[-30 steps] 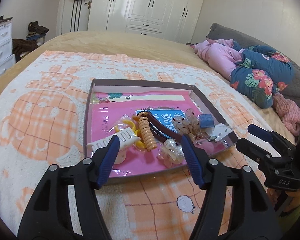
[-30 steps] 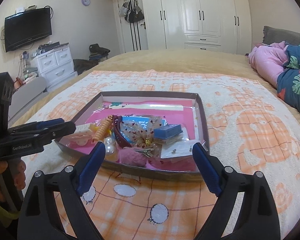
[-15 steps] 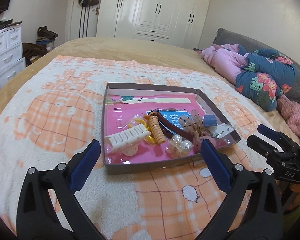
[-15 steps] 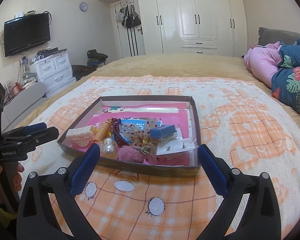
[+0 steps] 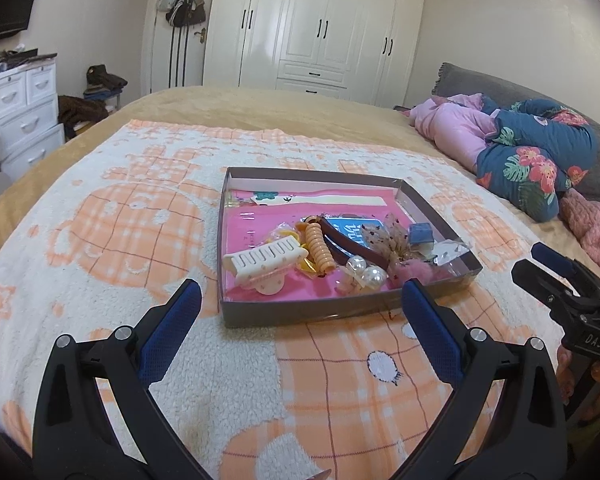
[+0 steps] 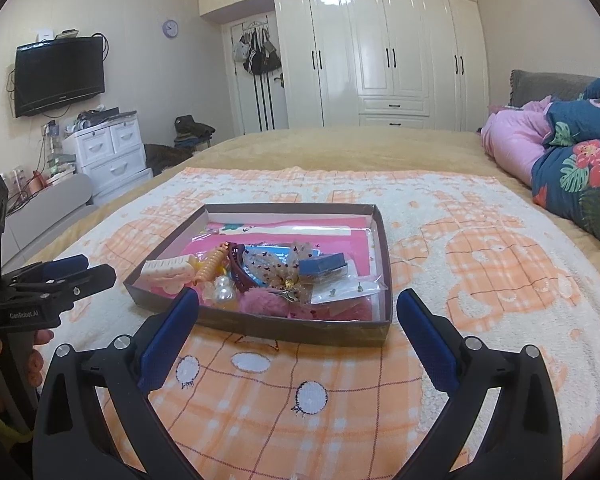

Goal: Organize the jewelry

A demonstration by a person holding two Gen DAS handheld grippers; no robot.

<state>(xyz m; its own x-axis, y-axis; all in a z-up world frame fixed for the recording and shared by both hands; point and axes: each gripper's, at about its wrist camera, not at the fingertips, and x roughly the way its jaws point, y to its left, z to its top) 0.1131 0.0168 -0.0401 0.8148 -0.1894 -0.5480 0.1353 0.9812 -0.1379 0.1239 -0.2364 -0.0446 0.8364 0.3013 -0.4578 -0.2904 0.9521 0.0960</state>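
Note:
A shallow brown box [image 5: 312,174] [image 6: 292,208] with a pink lining sits on the blanket. Its near half holds a white claw clip [image 5: 266,260] [image 6: 168,270], an orange spiral tie [image 5: 318,248], a dark red headband [image 5: 356,250], pearls [image 5: 366,270], a pink pom-pom [image 6: 266,302] and a small blue case [image 6: 324,264]. My left gripper [image 5: 299,286] hangs open just short of the box's near wall, with nothing between its fingers. My right gripper [image 6: 298,295] is open and empty too, in front of the near right side. Each gripper shows at the edge of the other's view.
The box lies on an orange-and-white fleece blanket [image 5: 100,240] over a wide bed. Pink and floral bedding [image 5: 532,160] is piled at the right. A white drawer unit [image 6: 108,152] and a wall TV [image 6: 58,74] stand left, with wardrobes [image 6: 380,48] behind.
Both grippers have drawn back from the box and their jaws have spread wider. The left fingers, which stood close around the white claw clip, are now clear of it.

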